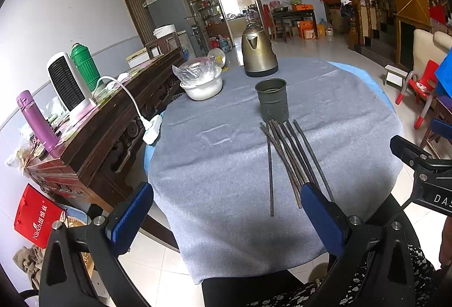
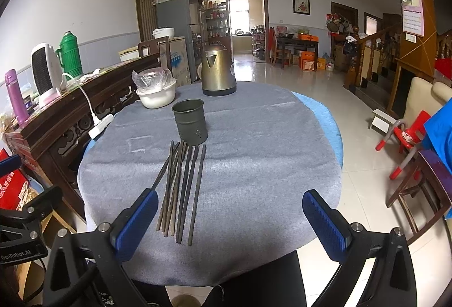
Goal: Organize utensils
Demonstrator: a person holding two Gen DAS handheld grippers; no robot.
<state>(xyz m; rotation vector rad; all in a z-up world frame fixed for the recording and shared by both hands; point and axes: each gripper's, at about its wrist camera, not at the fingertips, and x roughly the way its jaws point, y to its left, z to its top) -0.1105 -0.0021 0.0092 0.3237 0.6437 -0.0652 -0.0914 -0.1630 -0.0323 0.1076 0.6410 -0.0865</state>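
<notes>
Hovering wide open and empty, both grippers (image 1: 226, 211) (image 2: 230, 218) should pinch one chopstick (image 2: 196, 194) mid-length, then lift it clear toward the holder (image 2: 189, 121).

"GenRobot.AI" on left tongs (image 2: 19, 252).

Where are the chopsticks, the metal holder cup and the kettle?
chopsticks (image 2: 183, 188): right wrist view, middle of the bundle.
metal holder cup (image 2: 189, 121): right wrist view, its side wall.
kettle (image 1: 258, 54): left wrist view, its body below the spout.
</notes>
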